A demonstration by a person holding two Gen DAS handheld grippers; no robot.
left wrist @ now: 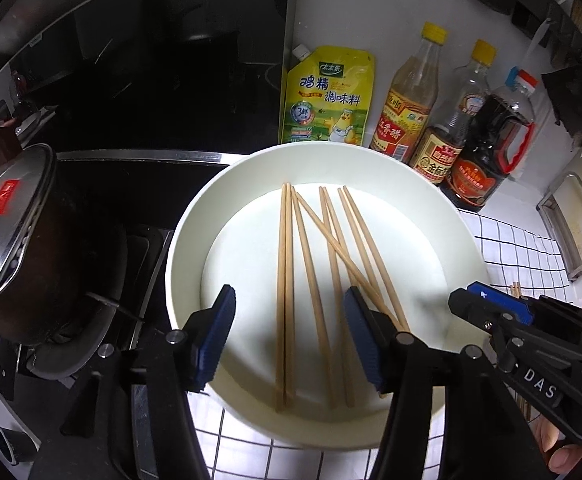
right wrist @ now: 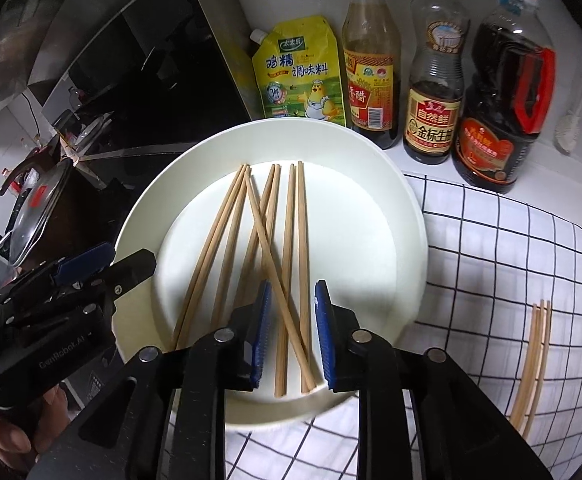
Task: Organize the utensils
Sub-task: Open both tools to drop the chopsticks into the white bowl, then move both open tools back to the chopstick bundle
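Observation:
Several wooden chopsticks [left wrist: 285, 260] [right wrist: 289, 220] lie loose in a white round plate [left wrist: 195, 216] [right wrist: 391, 184], one of them crossing the others. My left gripper [left wrist: 289, 308] hovers above the plate's near half with its jaws wide apart; sticks lie below the gap and neither pad touches them. My right gripper [right wrist: 294, 292] hangs over the plate's near right part with a narrow gap; two or three sticks pass beneath and the pads do not press them. Each gripper also shows in the other view: right gripper [left wrist: 479, 300], left gripper [right wrist: 103, 264]. A few more chopsticks [right wrist: 535, 360] lie on the checked cloth.
Behind the plate stand a yellow seasoning pouch [right wrist: 303, 72] and three sauce bottles [right wrist: 435, 80]. A pot with a glass lid [left wrist: 11, 224] sits on the black stove at the left. A black-and-white checked cloth [right wrist: 491, 248] covers the counter at the right.

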